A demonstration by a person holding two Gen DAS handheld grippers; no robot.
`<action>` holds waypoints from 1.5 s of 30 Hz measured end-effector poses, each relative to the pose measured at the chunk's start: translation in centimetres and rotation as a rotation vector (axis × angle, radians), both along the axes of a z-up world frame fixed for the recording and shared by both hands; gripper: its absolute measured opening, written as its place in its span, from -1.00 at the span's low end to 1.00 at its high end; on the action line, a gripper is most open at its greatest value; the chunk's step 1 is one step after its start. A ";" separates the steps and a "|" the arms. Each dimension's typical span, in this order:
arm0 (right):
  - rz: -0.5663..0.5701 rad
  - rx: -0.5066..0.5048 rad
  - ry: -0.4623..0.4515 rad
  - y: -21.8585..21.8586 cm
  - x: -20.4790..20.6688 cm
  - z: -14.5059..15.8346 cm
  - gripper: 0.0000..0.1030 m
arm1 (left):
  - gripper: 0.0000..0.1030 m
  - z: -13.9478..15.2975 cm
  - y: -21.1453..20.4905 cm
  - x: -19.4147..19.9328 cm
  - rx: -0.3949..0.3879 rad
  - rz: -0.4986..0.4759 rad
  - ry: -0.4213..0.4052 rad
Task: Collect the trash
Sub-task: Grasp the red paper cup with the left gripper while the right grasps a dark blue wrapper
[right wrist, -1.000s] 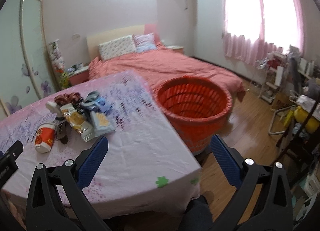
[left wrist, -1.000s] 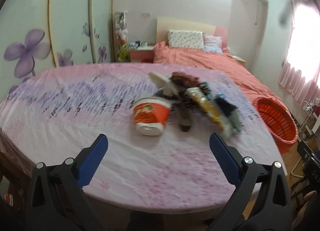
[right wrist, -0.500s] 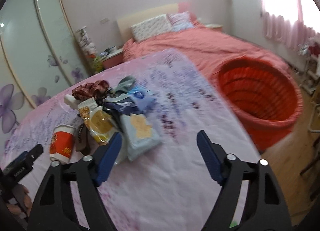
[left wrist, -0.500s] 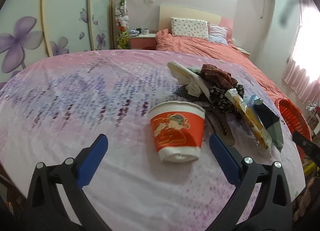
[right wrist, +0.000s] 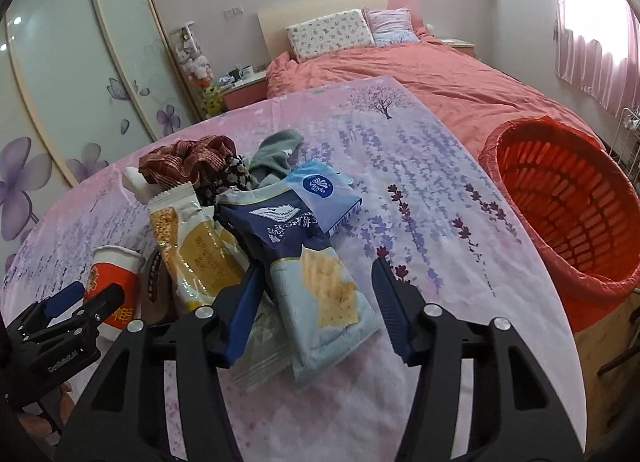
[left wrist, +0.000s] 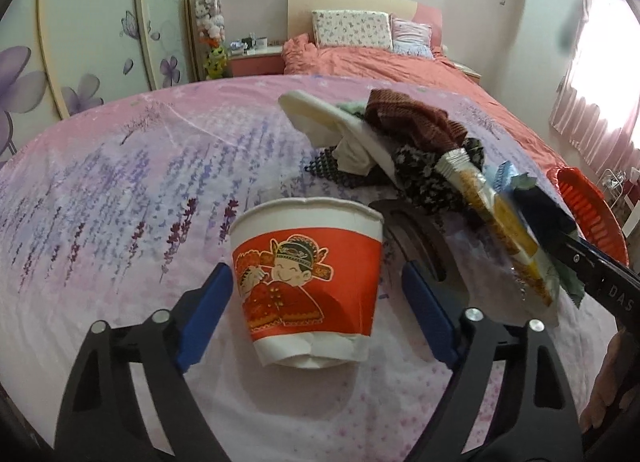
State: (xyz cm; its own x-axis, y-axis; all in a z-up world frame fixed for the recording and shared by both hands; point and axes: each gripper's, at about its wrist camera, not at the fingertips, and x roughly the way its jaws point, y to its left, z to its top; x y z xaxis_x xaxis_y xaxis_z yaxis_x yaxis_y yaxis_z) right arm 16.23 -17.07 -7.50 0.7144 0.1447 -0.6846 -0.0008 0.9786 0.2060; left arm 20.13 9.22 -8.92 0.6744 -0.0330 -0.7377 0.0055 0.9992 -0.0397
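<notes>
A red-and-white paper cup (left wrist: 308,282) lies on its side on the pink tablecloth (left wrist: 120,182). My left gripper (left wrist: 316,270) straddles it with closing jaws, and a gap still shows at the right pad. In the right wrist view a blue cracker packet (right wrist: 320,294) lies between the closing jaws of my right gripper (right wrist: 318,270), whose pads are not pressing it. Beside it are a yellow snack packet (right wrist: 196,246) and a tissue pack (right wrist: 320,190). The cup (right wrist: 112,278) and the left gripper (right wrist: 72,302) show at that view's left.
A red mesh basket (right wrist: 560,202) stands on the floor past the table's right edge. A brown cloth (right wrist: 188,158), a grey sock (right wrist: 276,154), a white slipper (left wrist: 320,118) and a dark sole (left wrist: 416,238) are piled behind the packets. A bed (right wrist: 420,62) lies beyond.
Both grippers have come forward and down onto the pile and their jaws have narrowed. The cup now sits between the left pads, the cracker packet between the right pads.
</notes>
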 end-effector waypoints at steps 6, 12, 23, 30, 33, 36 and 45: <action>0.004 0.009 0.010 -0.1 0.3 -0.4 -0.11 | 0.52 -0.7 1.0 0.6 -0.037 0.011 0.027; 0.011 0.026 -0.003 -0.3 0.1 -0.3 -0.44 | 0.52 -0.7 0.9 0.9 -0.036 -0.005 0.023; -0.003 0.053 -0.038 -1.2 -0.4 0.4 -0.77 | 0.47 -1.4 0.5 1.2 -0.101 -0.045 0.046; -0.036 0.064 -0.080 -2.6 -0.9 1.8 -0.77 | 0.47 0.5 0.7 0.9 -0.070 -0.046 -0.001; -0.051 0.067 -0.103 -3.5 -1.4 2.6 -0.77 | 0.47 1.9 0.4 0.6 -0.066 -0.051 -0.016; -0.073 0.069 -0.129 -4.8 -1.9 3.3 -0.77 | 0.47 3.8 -0.8 0.3 -0.071 -0.072 -0.039; -0.218 0.094 -0.180 -11.6 -3.2 5.0 -0.77 | 0.47 8.8 -9.5 1.0 -0.131 -0.261 -0.096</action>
